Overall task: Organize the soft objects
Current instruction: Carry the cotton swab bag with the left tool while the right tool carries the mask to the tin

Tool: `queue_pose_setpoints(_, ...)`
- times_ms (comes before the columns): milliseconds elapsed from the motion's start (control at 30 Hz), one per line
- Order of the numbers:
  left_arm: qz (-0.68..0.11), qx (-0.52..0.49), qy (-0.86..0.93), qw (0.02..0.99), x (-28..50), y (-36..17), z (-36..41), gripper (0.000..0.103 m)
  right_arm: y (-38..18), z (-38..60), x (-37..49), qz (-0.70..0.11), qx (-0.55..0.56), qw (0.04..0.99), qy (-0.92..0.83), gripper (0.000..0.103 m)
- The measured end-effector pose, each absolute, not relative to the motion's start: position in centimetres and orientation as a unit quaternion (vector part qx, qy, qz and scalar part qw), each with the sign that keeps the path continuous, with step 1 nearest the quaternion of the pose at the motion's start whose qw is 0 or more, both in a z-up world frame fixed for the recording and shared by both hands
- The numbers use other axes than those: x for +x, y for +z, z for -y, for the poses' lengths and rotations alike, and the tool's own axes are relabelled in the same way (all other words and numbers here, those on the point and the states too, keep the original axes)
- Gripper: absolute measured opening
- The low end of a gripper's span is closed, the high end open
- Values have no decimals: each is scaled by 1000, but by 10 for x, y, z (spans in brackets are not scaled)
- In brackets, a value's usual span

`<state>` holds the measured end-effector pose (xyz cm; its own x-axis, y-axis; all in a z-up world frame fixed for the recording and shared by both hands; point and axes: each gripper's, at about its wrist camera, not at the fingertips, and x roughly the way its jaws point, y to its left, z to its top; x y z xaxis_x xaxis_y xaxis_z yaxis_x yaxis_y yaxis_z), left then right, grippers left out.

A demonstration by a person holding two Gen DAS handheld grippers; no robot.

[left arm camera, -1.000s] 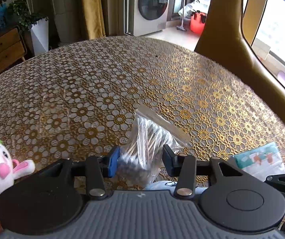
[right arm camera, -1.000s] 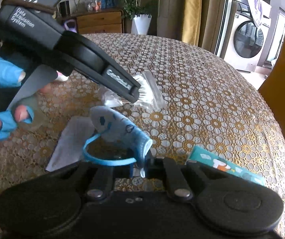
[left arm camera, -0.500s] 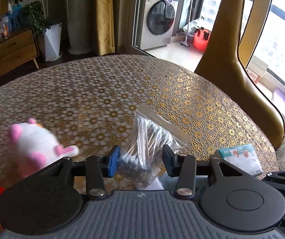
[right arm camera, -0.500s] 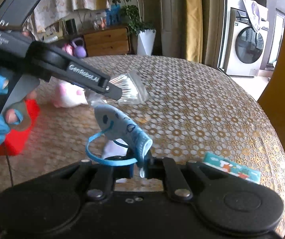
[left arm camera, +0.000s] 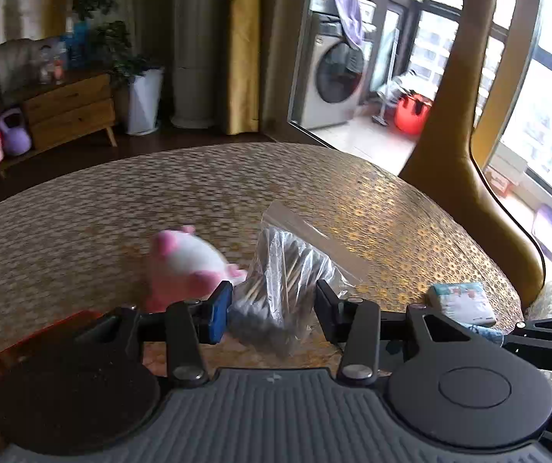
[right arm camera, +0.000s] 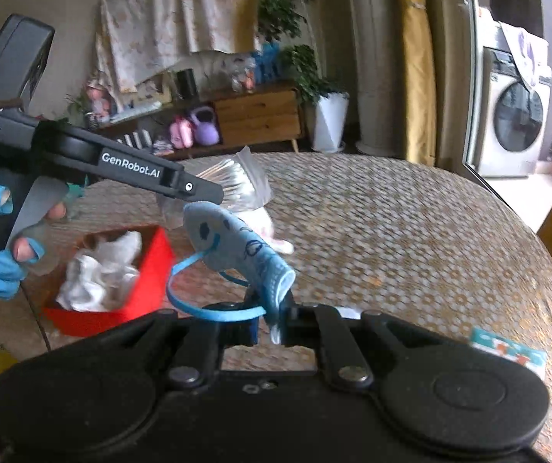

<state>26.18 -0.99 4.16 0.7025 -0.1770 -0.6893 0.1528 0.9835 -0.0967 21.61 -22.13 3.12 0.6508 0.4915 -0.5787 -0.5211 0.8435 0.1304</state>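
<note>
My left gripper is shut on a clear bag of cotton swabs and holds it above the table; the bag also shows in the right wrist view. My right gripper is shut on a light blue face mask with a blue ear loop, held up in the air. A pink and white plush toy lies on the table beyond the bag. A red box with white cloth inside sits at the left, under the left gripper.
A teal tissue pack lies near the table's right edge; it also shows in the right wrist view. A yellow chair back stands at the right. The round table has a gold patterned cover.
Both grippers have lifted and swung left with their loads. The plush toy and the red box have come into view; the white paper under the mask is out of sight.
</note>
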Motion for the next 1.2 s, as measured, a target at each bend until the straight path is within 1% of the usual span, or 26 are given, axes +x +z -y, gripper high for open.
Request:
queue_pose_setpoints(300,-353,-60,-30,933,216,65,-77,45,53,162,195,-293,-28,901,319,9)
queue_pose_setpoints(500,-348,-75,0,934,191,65,-123,45,55,118,185,-293,-34,893,341,9)
queue_pose_setpoints(900,-373,-105,49,920,168,25,-190,45,34,38,192,-303,-68,887,343,9)
queue_pose_setpoints(1200,-388,-127,80,909,174,-14,-214,45,-2,-8,219,-333,-98,889,300,10)
